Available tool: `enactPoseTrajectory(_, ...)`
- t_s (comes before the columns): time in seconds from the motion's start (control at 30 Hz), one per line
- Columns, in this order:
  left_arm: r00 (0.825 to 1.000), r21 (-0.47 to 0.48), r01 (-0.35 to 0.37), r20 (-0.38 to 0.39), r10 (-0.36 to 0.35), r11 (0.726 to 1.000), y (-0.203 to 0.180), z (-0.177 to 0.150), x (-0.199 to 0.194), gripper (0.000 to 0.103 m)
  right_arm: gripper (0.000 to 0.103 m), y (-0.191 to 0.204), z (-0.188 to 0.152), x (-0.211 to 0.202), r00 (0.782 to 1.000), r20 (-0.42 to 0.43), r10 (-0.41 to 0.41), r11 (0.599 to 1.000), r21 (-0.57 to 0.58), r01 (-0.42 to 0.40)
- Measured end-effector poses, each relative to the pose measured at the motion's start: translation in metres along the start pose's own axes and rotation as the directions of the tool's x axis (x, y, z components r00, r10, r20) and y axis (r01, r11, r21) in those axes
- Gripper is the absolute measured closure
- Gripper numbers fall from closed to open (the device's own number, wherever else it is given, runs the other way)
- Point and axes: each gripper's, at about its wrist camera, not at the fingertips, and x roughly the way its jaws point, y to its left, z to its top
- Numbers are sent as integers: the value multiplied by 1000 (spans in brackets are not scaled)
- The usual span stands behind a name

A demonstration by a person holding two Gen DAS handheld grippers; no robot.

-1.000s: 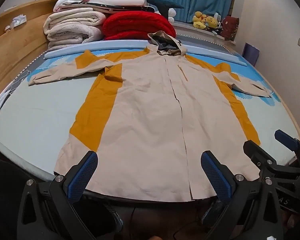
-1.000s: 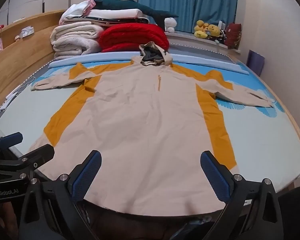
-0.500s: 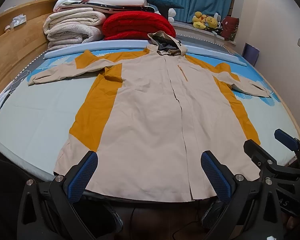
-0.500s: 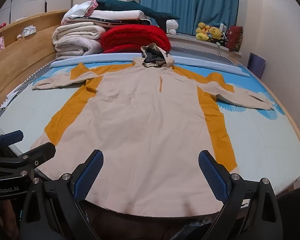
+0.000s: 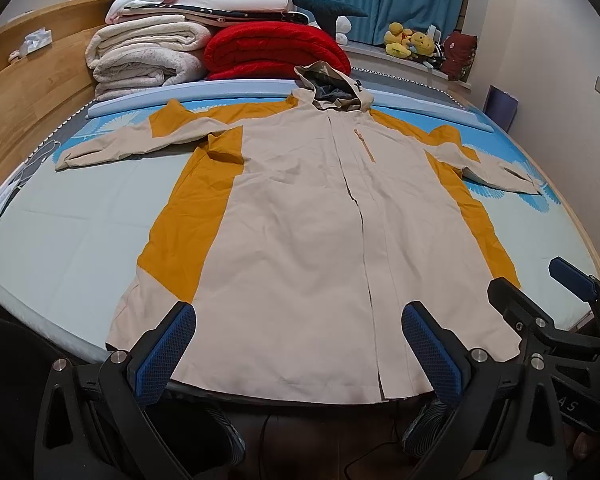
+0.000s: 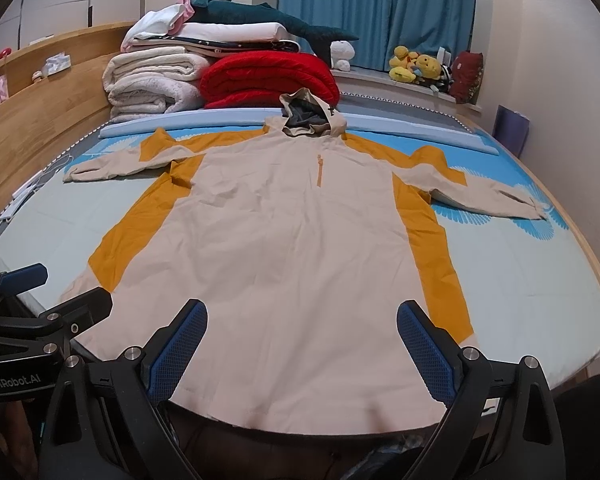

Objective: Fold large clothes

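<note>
Hooded jacket [image 5: 300, 240] lies flat on bed [image 5: 60, 216], sleeves spread, apparently front up. Left gripper [image 5: 300, 356] and right gripper [image 6: 302, 354] both wide apart above hem, holding nothing.

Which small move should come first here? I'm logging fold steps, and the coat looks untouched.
Probably bring the left gripper down to the hem and close on it. The beige and mustard hooded coat lies flat on the bed, sleeves spread, nothing folded yet. Both the left gripper and the right gripper are open above the hem, holding nothing.
</note>
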Motion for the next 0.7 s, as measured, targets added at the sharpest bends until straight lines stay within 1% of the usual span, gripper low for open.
enactPoseTrajectory(0.7,1000,4,2,5,-2,1000,-3,1,-1,1,10,0,0,-1,1000,2,2,1000,2,-2)
